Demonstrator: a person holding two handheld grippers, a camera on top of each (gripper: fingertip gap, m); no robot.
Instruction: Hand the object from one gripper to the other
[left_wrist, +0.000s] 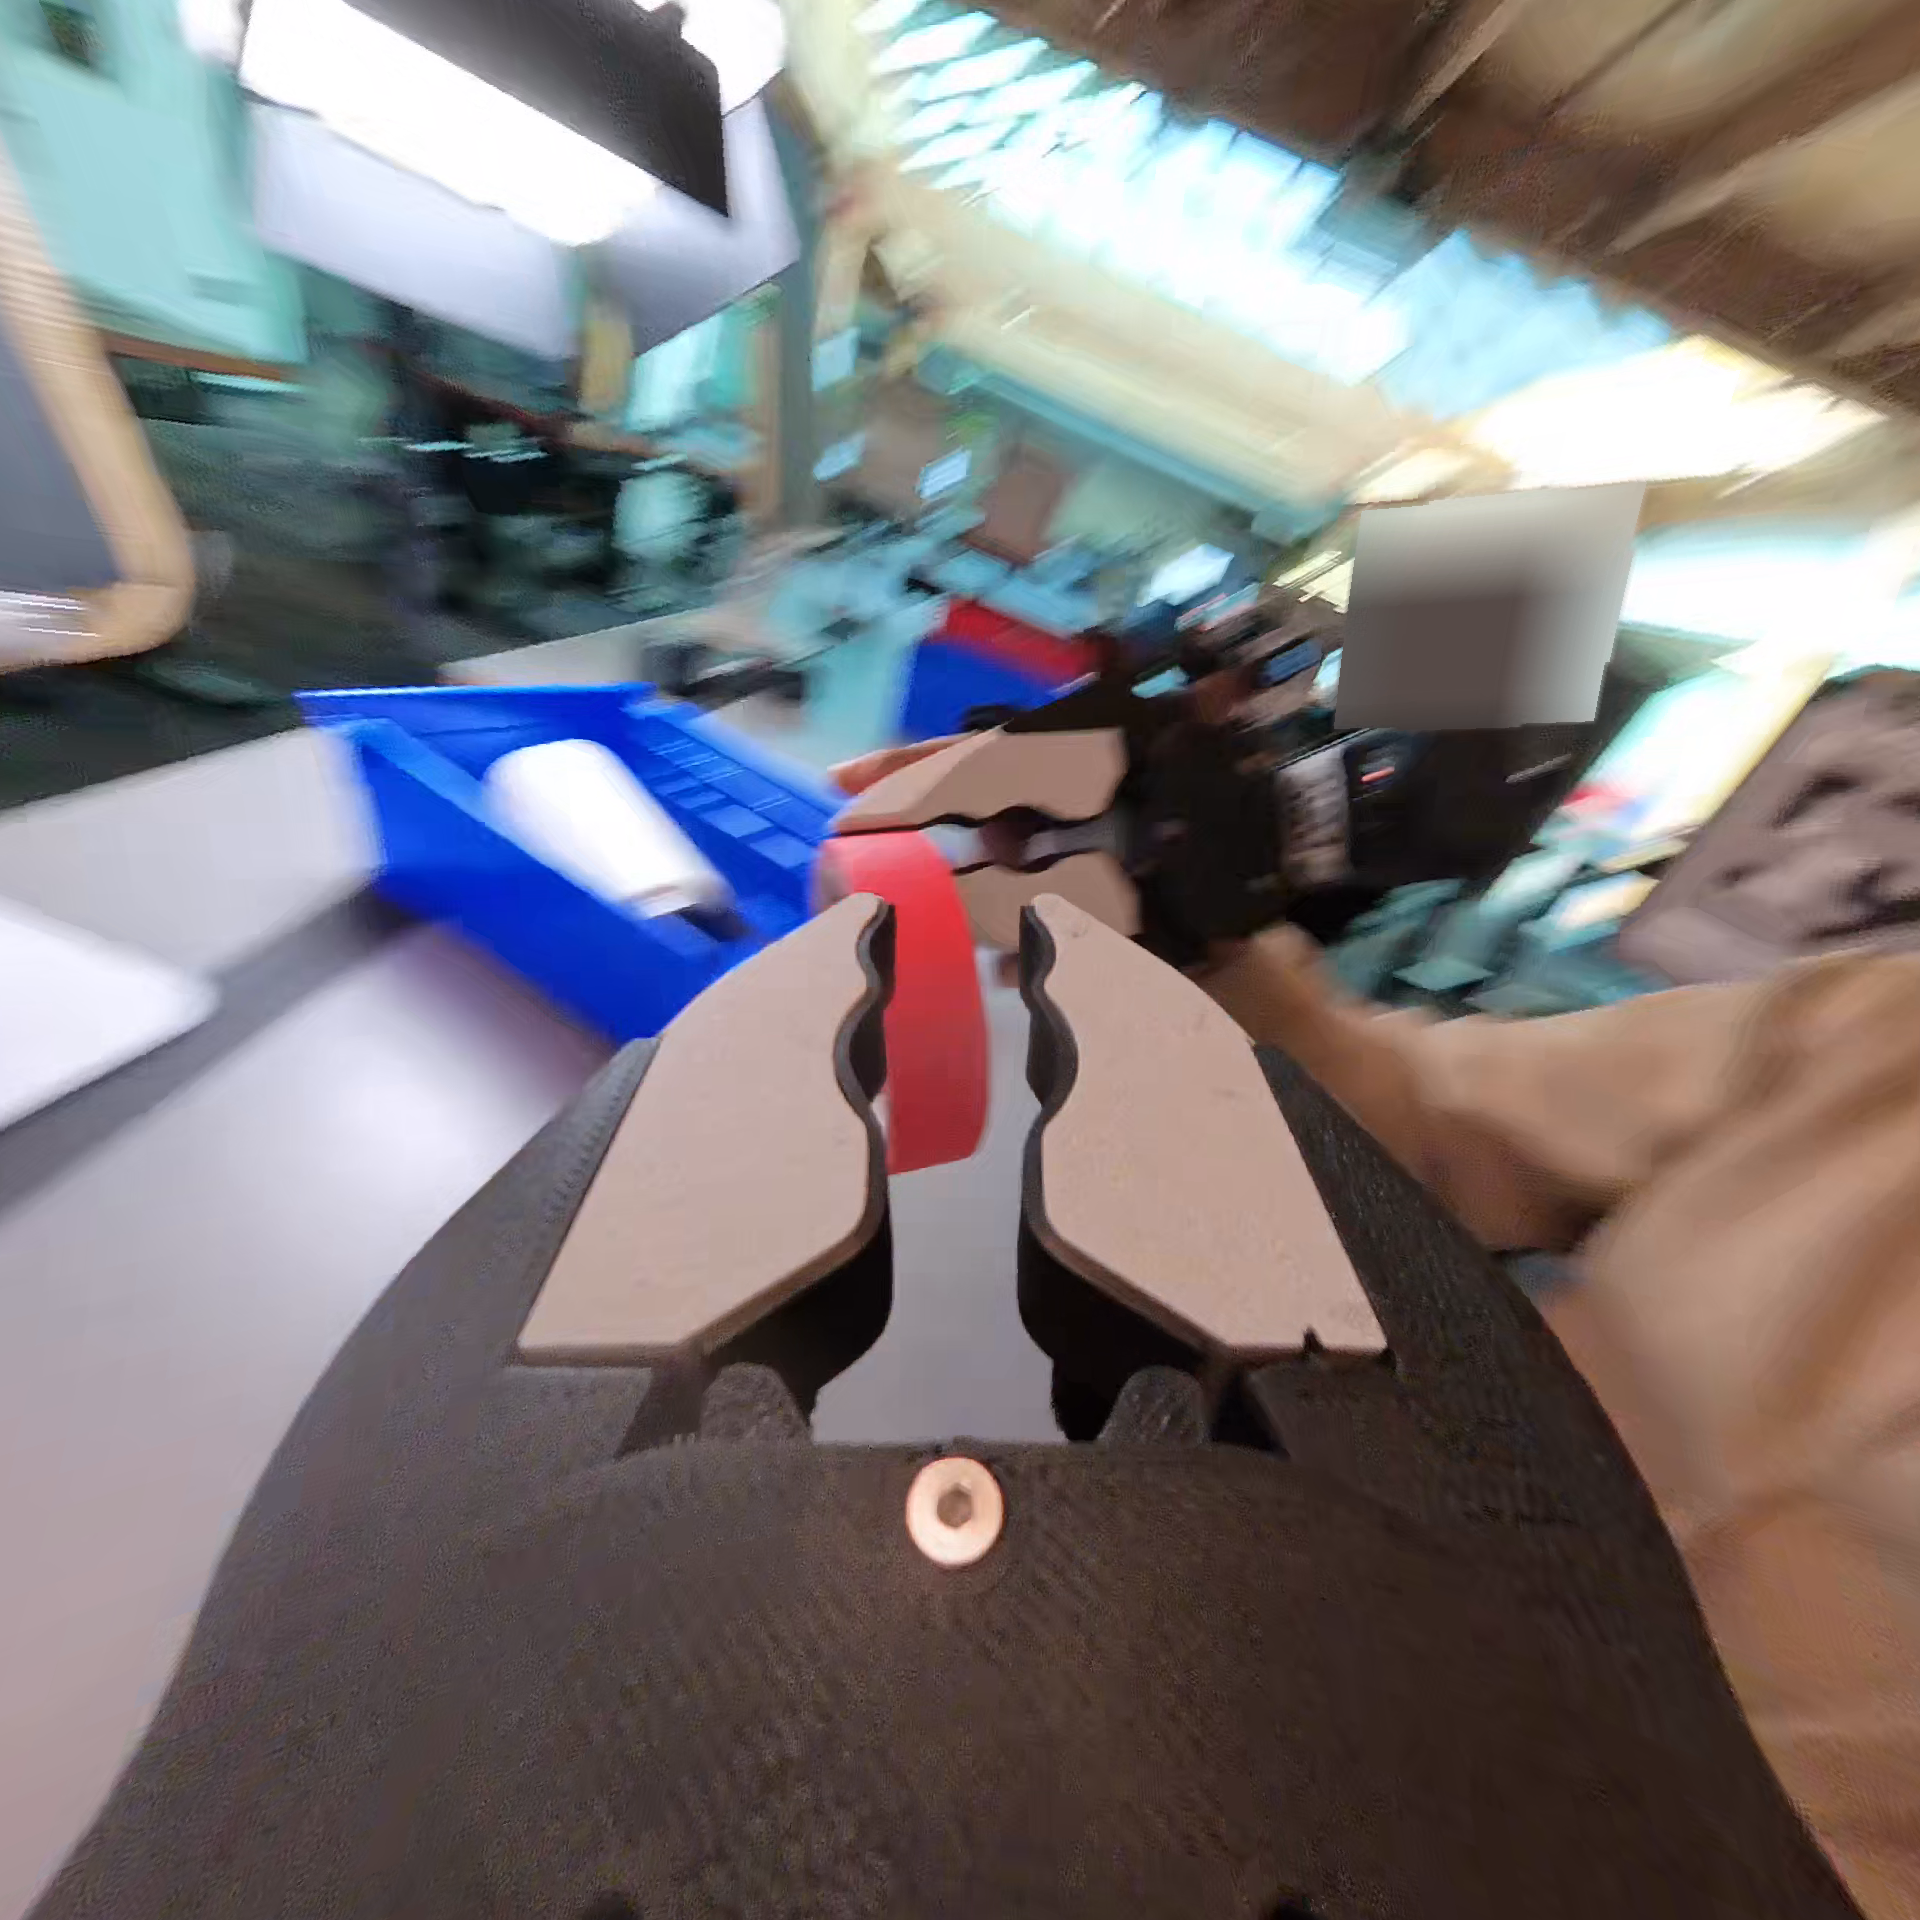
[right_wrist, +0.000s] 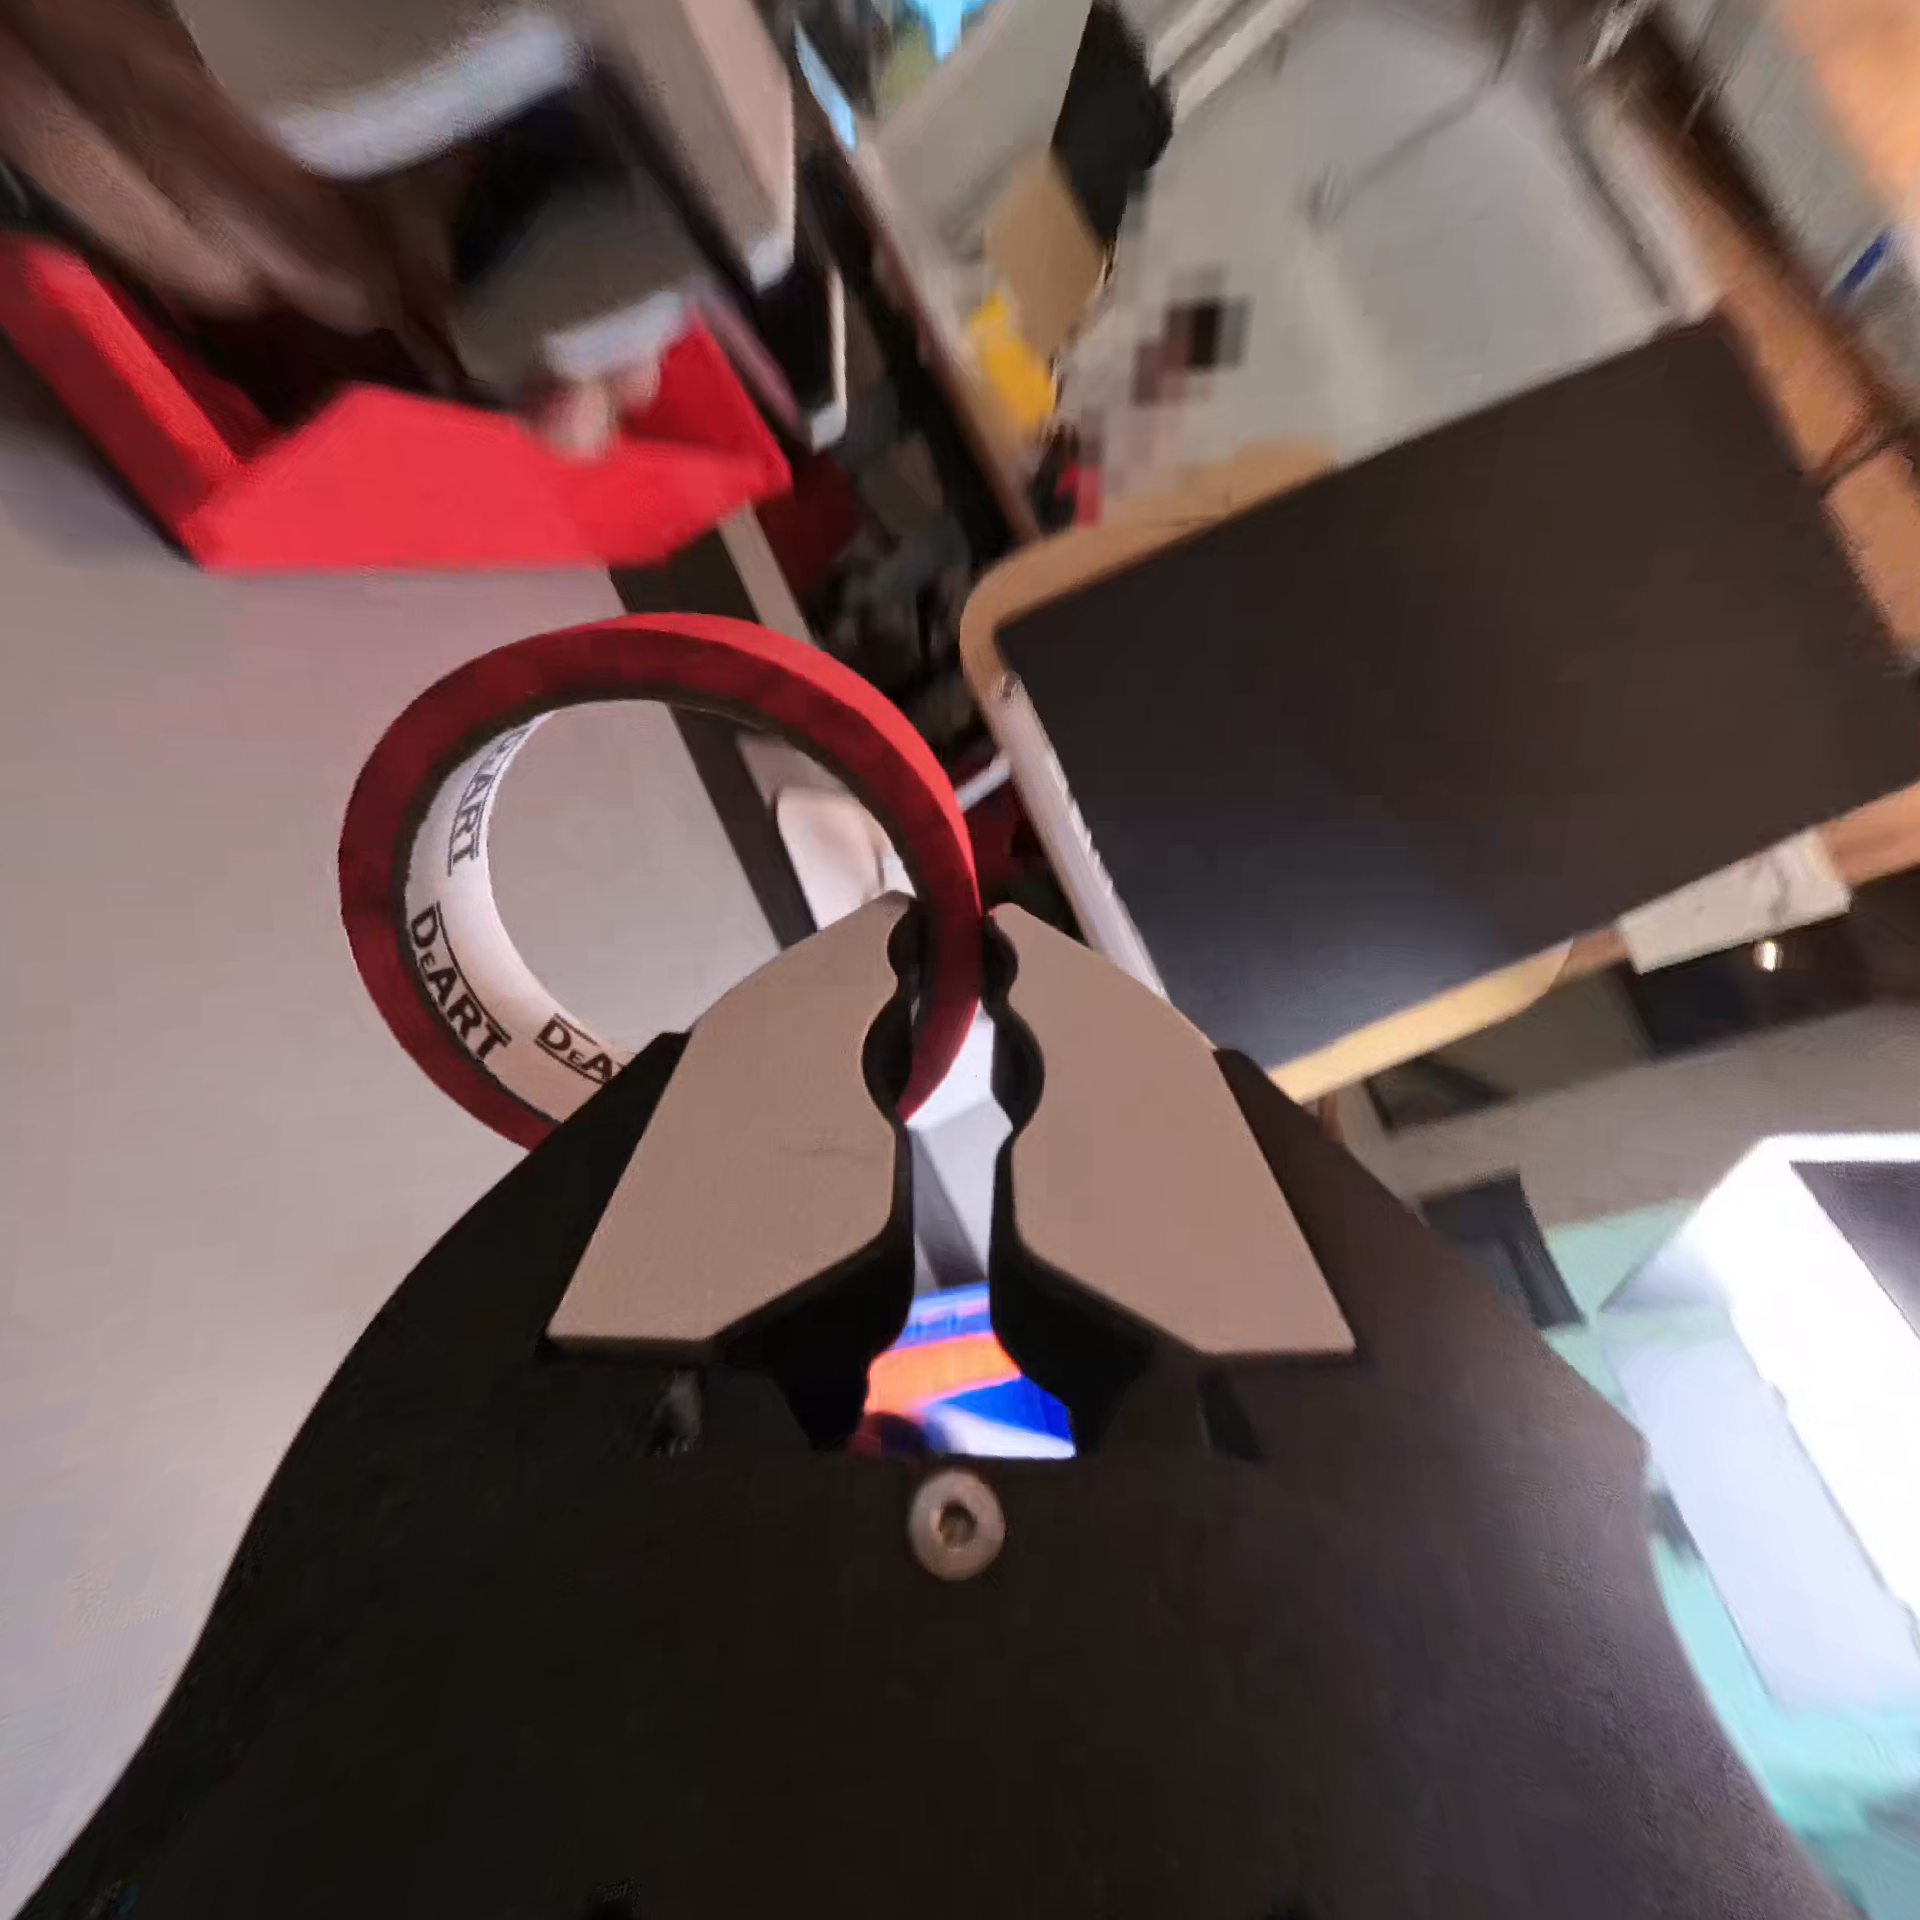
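Red tape roll (right_wrist: 665, 862), a flat ring of crepe tape with a white printed core, hangs in the air above the pale grey tabletop (right_wrist: 208, 831), pinched through its wall by the right gripper (right_wrist: 948, 925). One grey finger sits inside the ring and the other outside, and the two are pressed onto the band near their tips.

In the left wrist view the same roll (left_wrist: 935, 997) shows edge-on, as a curved red strip. The left gripper (left_wrist: 956, 920) stands just beside it with its grey fingers (left_wrist: 748, 1122) parted; the strip lies in the gap close to the left-hand finger, and whether it touches that finger cannot be told. The right gripper (left_wrist: 987, 821) comes in from the far right of the roll, turned on its side so its fingers stack one above the other, with a hand and a tan sleeve (left_wrist: 1558, 1122) behind it.

Only the right wrist view shows the ring's open face and core. Only the left wrist view shows both grippers together.

Beyond the roll on its left stands a blue plastic bin (left_wrist: 499, 831) holding a white cylinder (left_wrist: 603, 821) lying on its side. A red plastic bin (right_wrist: 416, 478) sits farther off on the table; its contents are too blurred to tell.
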